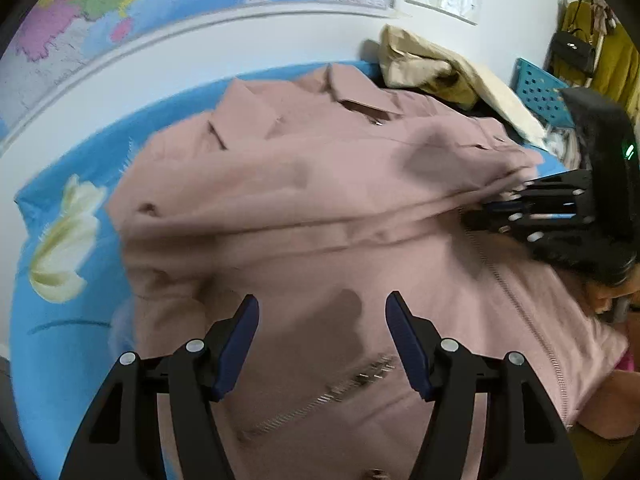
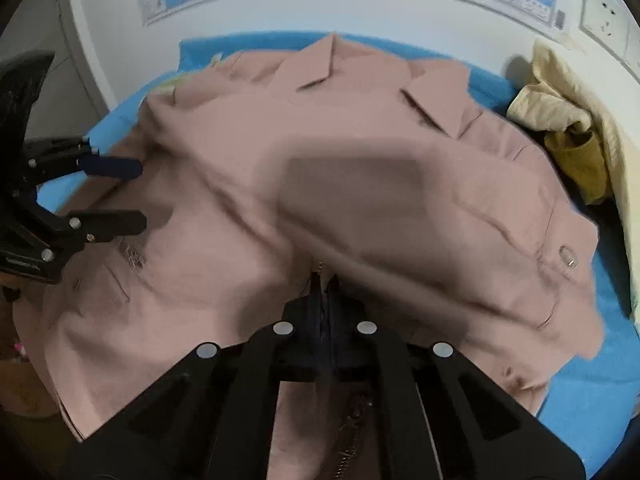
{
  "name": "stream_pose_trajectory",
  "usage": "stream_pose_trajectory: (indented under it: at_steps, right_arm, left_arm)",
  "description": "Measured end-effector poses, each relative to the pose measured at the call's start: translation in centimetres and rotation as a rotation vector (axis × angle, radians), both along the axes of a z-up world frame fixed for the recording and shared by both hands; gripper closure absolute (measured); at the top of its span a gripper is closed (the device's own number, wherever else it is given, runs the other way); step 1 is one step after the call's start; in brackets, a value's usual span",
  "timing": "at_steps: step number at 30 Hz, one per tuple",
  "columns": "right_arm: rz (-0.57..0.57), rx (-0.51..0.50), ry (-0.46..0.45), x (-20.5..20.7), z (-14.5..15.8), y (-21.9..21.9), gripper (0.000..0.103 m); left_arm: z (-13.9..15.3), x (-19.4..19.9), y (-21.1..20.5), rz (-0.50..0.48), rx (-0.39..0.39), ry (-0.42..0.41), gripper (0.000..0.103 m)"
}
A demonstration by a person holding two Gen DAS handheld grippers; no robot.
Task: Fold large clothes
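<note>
Pink jacket [image 1: 320, 208]: It lies spread on the bed [image 1: 60, 360], on the blue flower sheet. Its collar is at 12 o'clock in both views. A zipper runs down its front.

Left tool [image 1: 322, 340]: Its two blue pads stand apart over the jacket's lower front. Nothing is between them.

Right tool [image 2: 324, 284]: Its pads are pressed together. A fold of pink cloth bunches right at the tips, next to the zipper. The cloth is blurry, so whether it is truly pinched cannot be told.

Risk, slip: If the right tool holds only a thin bit of cloth, that bit may slide out when the person pulls.

Risk, zipper: The metal teeth are close to the tips. They may snag, and then the fold would go crooked.

Risk, lopsided fold: Only one tool is closed. Pulling one side alone may drag the whole jacket across the sheet.

Risk, neighbours: A beige garment [image 2: 560, 108] lies at 2 o'clock, touching the jacket's edge. A big swing may catch it.
</note>
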State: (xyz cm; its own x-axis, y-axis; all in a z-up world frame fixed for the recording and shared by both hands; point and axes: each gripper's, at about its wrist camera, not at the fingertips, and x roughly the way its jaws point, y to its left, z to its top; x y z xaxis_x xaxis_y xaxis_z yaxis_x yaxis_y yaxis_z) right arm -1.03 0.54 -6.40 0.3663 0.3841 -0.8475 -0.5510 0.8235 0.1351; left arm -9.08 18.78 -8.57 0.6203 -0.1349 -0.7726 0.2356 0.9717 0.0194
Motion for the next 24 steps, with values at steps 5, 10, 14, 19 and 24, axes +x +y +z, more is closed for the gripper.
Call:
stream_pose_trajectory:
  at_steps: [5, 10, 14, 19, 24]
  right_arm:
    - [-0.055, 0.072, -0.029, 2.4, 0.8, -0.7, 0.100]
    - [-0.073, 0.056, -0.009, 4.3, -0.8, 0.1, 0.100]
    - [-0.075, 0.096, 0.057, 4.8, -0.7, -0.3, 0.099]
    - [-0.049, 0.096, 0.039, 1.3, 0.7, -2.3, 0.067]
    - [-0.096, 0.253, -0.021, -2.3, 5.2, -8.5, 0.044]
  left_arm:
    - [0.3, 1.9, 2.9, 0.077, 0.007, -0.034, 0.040]
    - [0.5, 2.7, 5.6, 0.147, -0.040, -0.033, 0.040]
    - [1.1, 1.4, 5.7, 0.139, -0.054, -0.047, 0.034]
    - [0.6, -1.4, 6.1, 0.125, -0.012, -0.038, 0.029]
    - [0.7, -4.2, 7.8, 0.166, -0.048, -0.043, 0.028]
